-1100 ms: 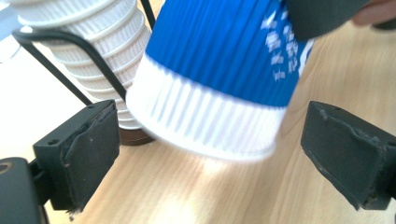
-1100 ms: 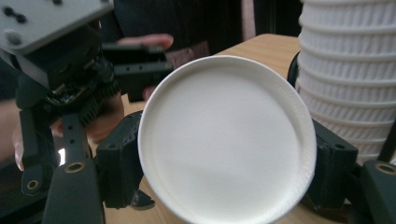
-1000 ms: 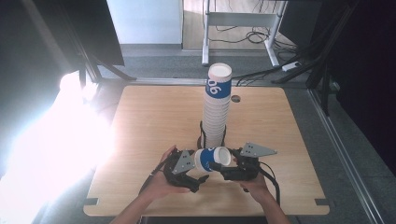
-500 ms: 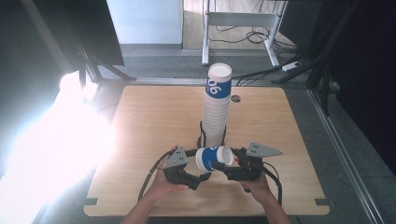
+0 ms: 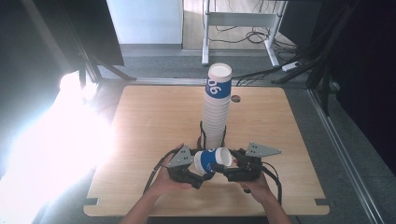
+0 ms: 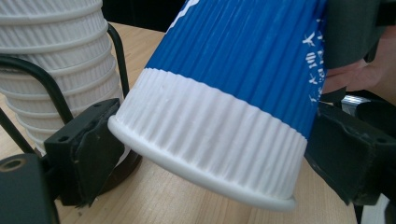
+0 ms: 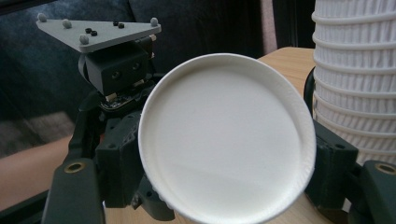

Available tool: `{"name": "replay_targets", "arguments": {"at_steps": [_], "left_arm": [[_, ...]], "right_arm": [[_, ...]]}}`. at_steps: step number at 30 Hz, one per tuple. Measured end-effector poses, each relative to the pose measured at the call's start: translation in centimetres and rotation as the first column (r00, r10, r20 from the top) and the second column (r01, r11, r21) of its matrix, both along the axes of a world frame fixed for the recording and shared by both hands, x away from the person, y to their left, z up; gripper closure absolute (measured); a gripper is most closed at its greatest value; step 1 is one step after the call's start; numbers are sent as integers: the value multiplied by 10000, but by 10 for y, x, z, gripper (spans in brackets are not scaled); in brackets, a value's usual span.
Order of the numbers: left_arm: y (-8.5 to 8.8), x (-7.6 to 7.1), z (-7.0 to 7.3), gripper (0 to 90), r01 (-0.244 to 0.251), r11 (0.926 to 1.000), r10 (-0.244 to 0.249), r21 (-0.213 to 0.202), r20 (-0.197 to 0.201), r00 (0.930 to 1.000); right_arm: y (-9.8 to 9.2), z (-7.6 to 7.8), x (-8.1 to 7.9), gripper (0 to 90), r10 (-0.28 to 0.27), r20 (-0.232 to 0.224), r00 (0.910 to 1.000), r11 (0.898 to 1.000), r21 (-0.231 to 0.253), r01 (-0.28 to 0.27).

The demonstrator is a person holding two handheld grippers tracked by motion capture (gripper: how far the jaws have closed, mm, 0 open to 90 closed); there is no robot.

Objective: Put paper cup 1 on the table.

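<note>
A blue and white ribbed paper cup (image 5: 211, 161) lies on its side just above the table's front edge, between my two grippers. My right gripper (image 5: 229, 169) is shut on its closed base, the white disc (image 7: 226, 140) that faces the right gripper view. In the left gripper view my left gripper (image 6: 205, 158) has the cup's white rim band (image 6: 210, 140) between its jaws. Those jaws have just been closing, and both pads (image 6: 95, 144) touch the cup. From above, the left gripper (image 5: 195, 169) meets the cup's wide end.
A tall stack of upturned paper cups (image 5: 217, 107) stands mid-table in a black wire holder (image 5: 203, 135), just behind the grippers. A small round hole (image 5: 235, 99) lies behind it. Strong glare covers the table's left edge (image 5: 100, 140).
The left gripper's jaws have closed in on the cup's white rim end. The right gripper and the cup have hardly moved.
</note>
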State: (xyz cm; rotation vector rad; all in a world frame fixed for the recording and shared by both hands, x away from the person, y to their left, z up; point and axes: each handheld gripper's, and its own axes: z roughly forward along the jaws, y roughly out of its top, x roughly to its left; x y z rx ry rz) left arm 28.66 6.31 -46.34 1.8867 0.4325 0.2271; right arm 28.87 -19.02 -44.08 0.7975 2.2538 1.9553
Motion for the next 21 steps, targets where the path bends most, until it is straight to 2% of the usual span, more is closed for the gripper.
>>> {"name": "replay_targets", "arguments": {"at_steps": [4, 8, 14, 21], "left_arm": [[0, 0, -2, 90, -15, 9999, 16, -102, 140, 9999], [-1, 1, -2, 77, 144, 9999, -144, -62, 17, 9999], [-5, 2, -2, 91, 161, 9995, -164, 266, 105, 9998], [-6, 3, -3, 109, 172, 9990, -175, 417, 51, 9998]], "right_arm": [[-1, -1, 1, 267, 55, -147, 9999, 9999, 92, -53], [-1, -2, 2, 268, 141, -162, 9998, 9999, 66, -140], [1, -2, 1, 267, 238, -137, 9996, 9997, -96, -239], [2, -4, 2, 260, 236, -111, 9997, 9992, -316, -239]]}}
